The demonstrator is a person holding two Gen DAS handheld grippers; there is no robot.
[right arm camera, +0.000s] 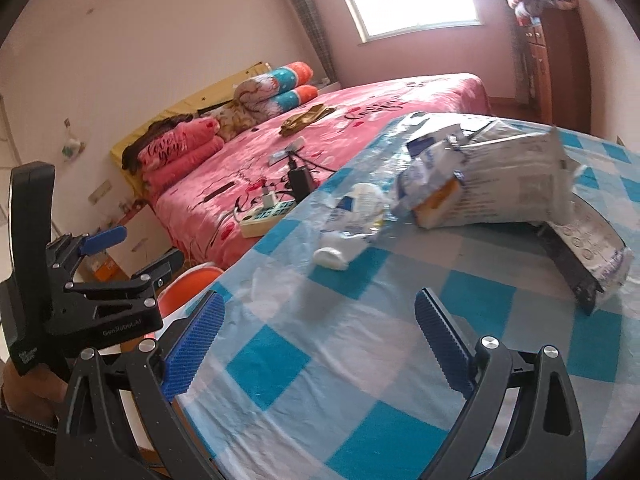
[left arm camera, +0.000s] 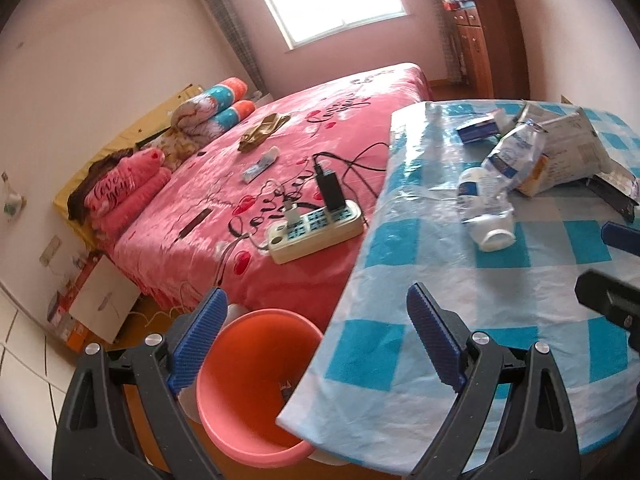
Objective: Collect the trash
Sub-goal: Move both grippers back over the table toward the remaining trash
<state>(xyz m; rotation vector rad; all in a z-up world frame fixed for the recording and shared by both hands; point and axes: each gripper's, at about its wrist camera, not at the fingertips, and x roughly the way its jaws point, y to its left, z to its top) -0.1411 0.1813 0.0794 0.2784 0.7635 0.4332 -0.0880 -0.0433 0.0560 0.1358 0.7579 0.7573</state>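
Note:
Trash lies on a table with a blue-checked cloth (left arm camera: 520,280) (right arm camera: 360,360): a white bottle on its side (left arm camera: 486,220) (right arm camera: 344,236), a crumpled clear plastic bottle (left arm camera: 512,152) (right arm camera: 424,176), a large white bag (left arm camera: 568,148) (right arm camera: 512,176), a small blue box (left arm camera: 478,130) and a black tray (right arm camera: 568,256). My left gripper (left arm camera: 316,336) is open and empty, over the table's left edge above an orange bucket (left arm camera: 248,384). My right gripper (right arm camera: 316,340) is open and empty above the cloth, short of the trash. The left gripper also shows in the right wrist view (right arm camera: 132,248).
A bed with a pink cover (left arm camera: 240,168) (right arm camera: 360,112) stands beyond the table, with a power strip (left arm camera: 316,228) (right arm camera: 266,214), cables, and rolled bedding. A wooden cabinet (left arm camera: 492,44) stands at the far right. Boxes (left arm camera: 80,304) sit on the floor at left.

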